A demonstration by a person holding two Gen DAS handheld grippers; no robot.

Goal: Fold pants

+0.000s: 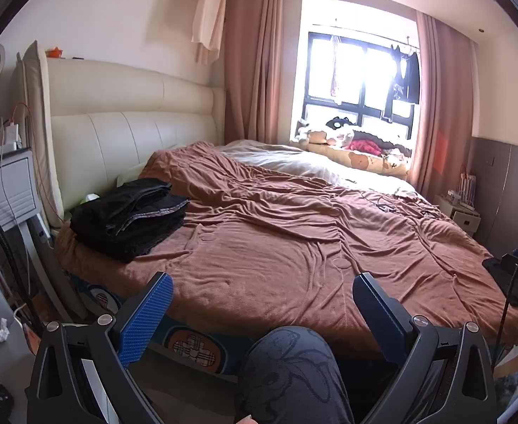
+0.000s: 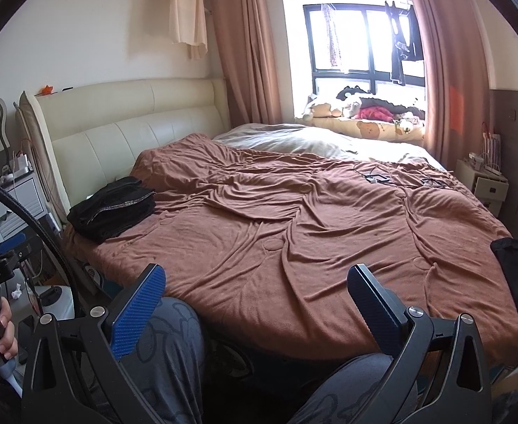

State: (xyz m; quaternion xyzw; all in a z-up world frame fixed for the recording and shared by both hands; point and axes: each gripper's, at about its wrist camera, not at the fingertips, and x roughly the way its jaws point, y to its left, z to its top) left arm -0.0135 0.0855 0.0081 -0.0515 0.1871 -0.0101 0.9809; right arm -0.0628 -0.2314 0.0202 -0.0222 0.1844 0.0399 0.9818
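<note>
Both claws, left [image 1: 262, 293] and right [image 2: 259, 284], gape over bare bedspread [image 2: 294, 219].

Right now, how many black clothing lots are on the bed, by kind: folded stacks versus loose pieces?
Folded black stack, near the headboard: 1
Loose black garment, at the bed's right edge: 1
Total: 2
How many items make up the stack cannot be told.
</note>
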